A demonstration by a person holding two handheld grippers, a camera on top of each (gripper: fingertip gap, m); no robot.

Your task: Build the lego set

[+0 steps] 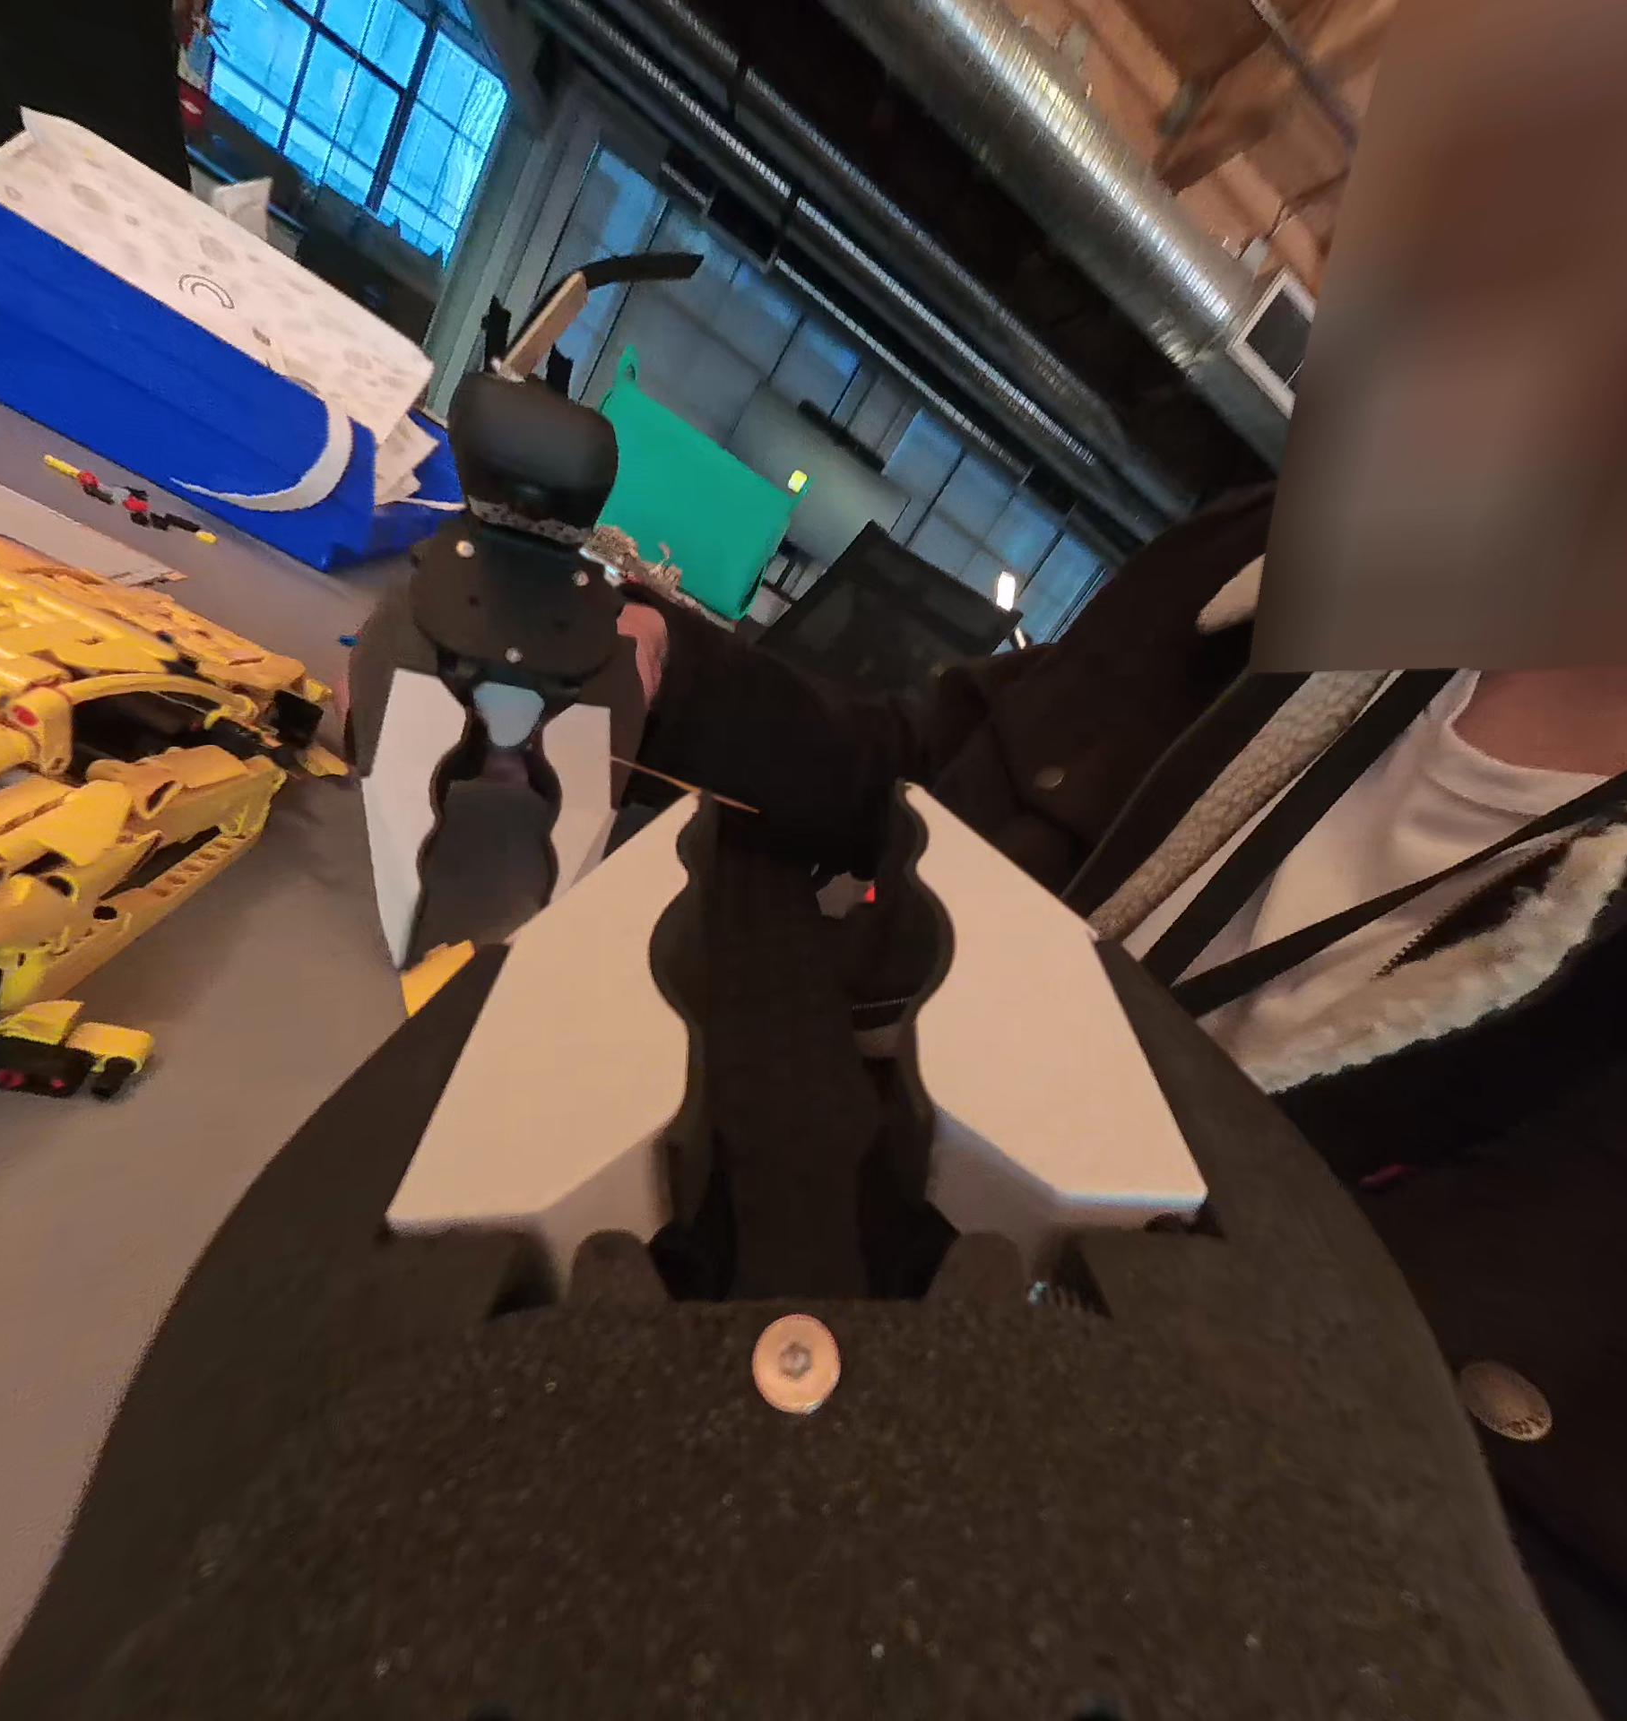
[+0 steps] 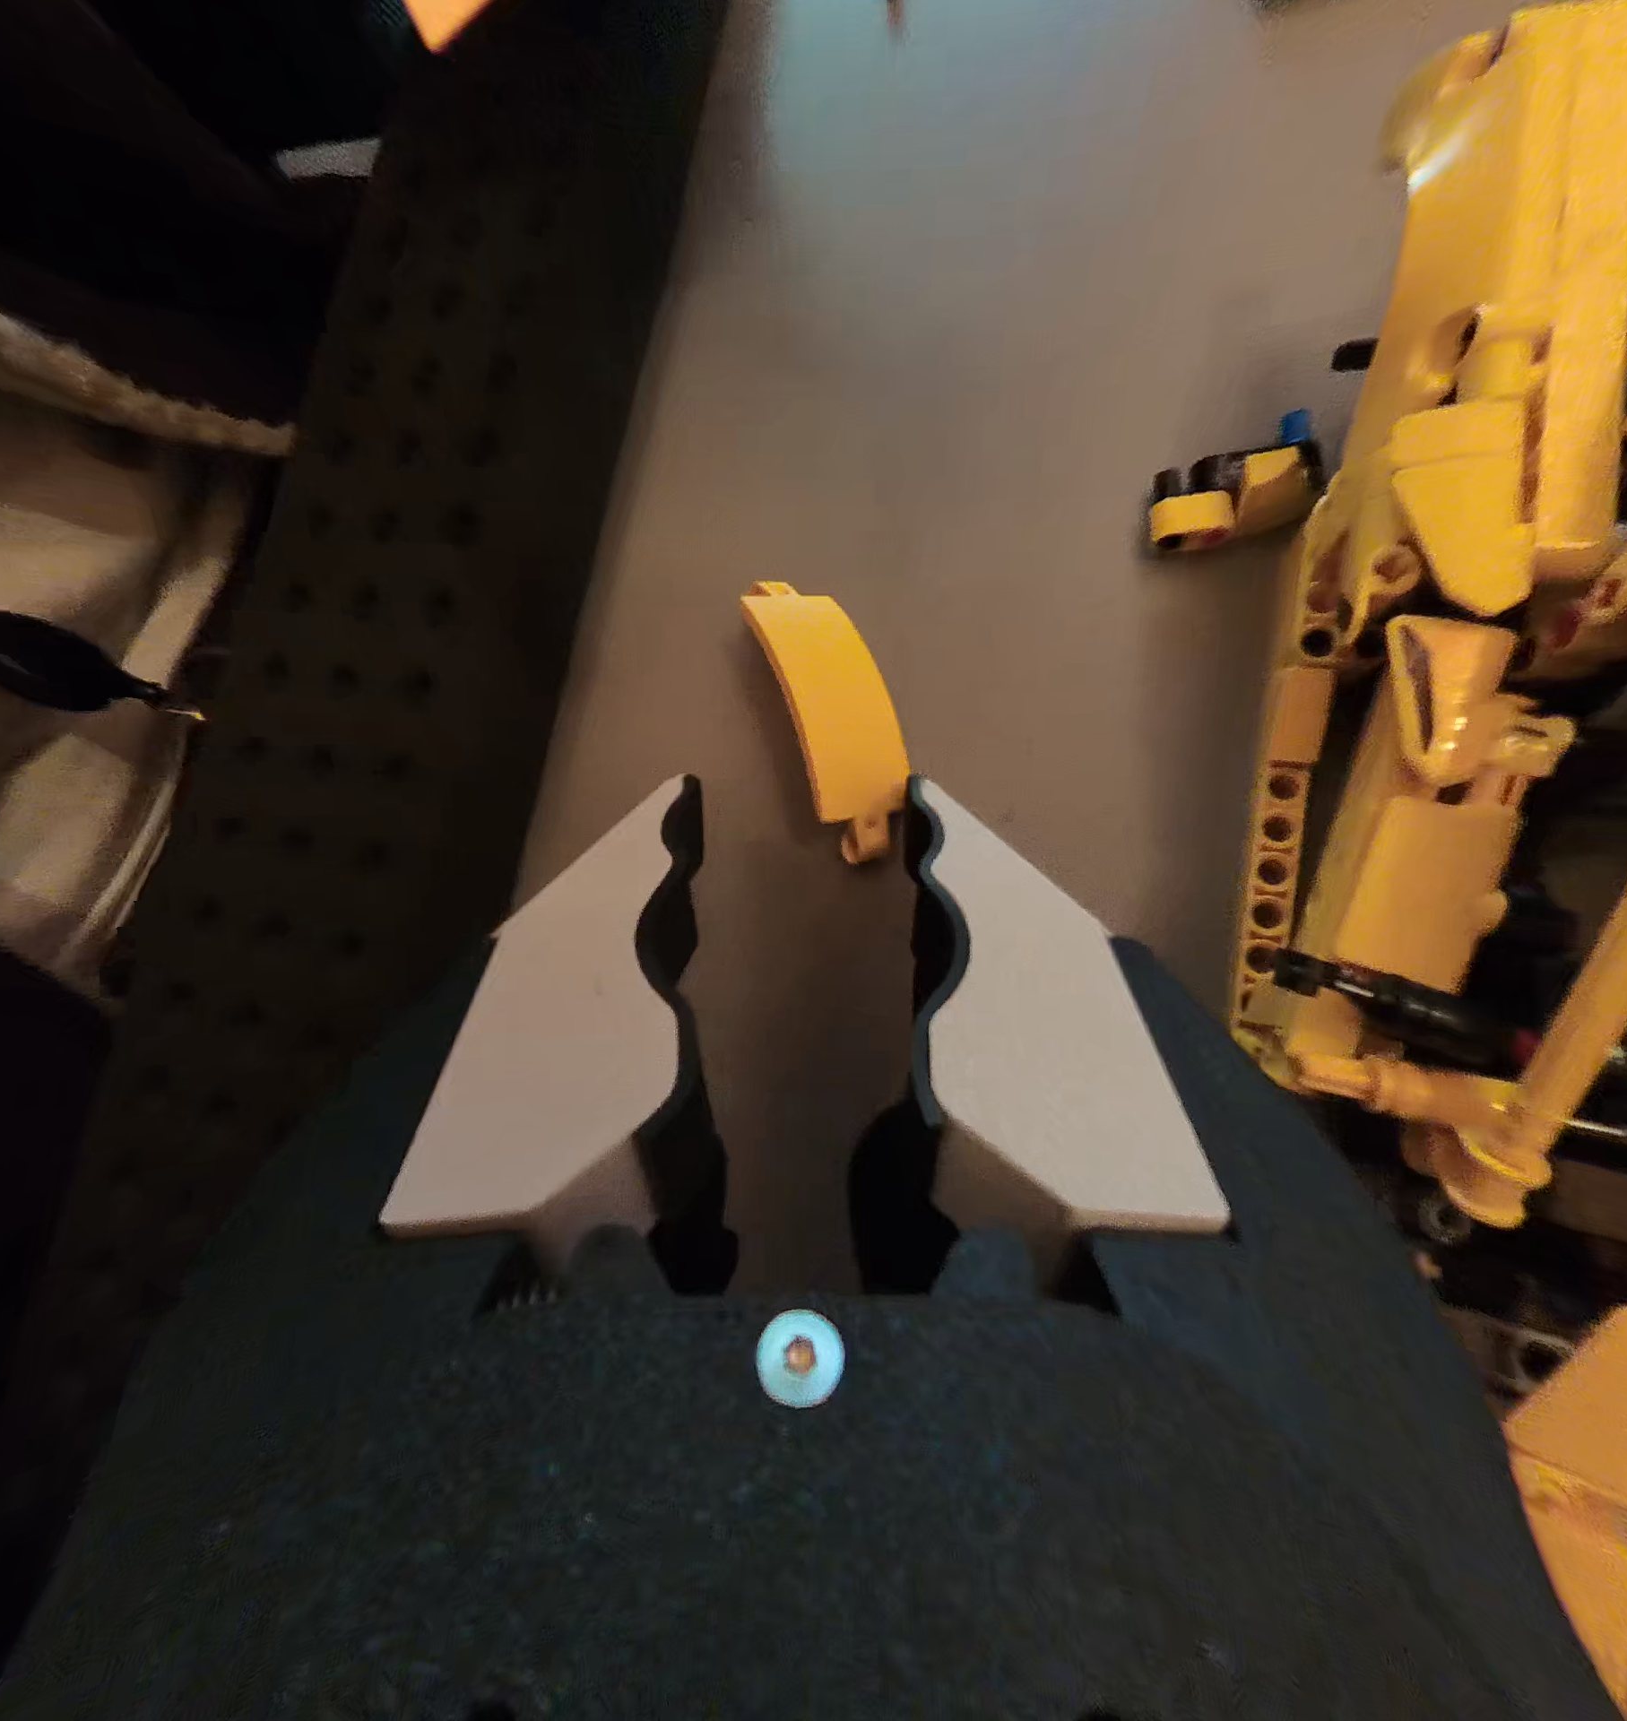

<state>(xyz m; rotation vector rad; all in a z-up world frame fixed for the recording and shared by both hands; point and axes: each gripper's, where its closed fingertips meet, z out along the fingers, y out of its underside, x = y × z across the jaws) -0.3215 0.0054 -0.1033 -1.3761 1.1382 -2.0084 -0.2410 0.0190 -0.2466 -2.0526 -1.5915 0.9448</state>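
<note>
A curved yellow panel (image 2: pixel 828 708) lies flat on the grey table (image 2: pixel 1024 372). My right gripper (image 2: pixel 805 792) is open just above it, and the panel's near end sits between the fingertips, close to the right finger. The left wrist view shows this gripper (image 1: pixel 483 894) pointing down at the table with an edge of the yellow panel (image 1: pixel 437 968) below it. My left gripper (image 1: pixel 800 810) is open and empty, raised off the table and aimed at the person's dark sleeve (image 1: pixel 791 726). The big yellow lego model (image 2: pixel 1443 652) lies to the right of the panel; it also shows in the left wrist view (image 1: pixel 92 745).
A small yellow-and-black sub-assembly (image 2: pixel 1228 503) lies next to the model, also visible in the left wrist view (image 1: pixel 55 1052). A black perforated slab (image 2: pixel 400 559) rises left of my right gripper. A blue box (image 1: pixel 139 372) with paper sheets (image 1: pixel 185 251) and small loose pieces (image 1: pixel 129 498) sit farther back. Across from one pair of fingers to the other is roughly 15 centimetres.
</note>
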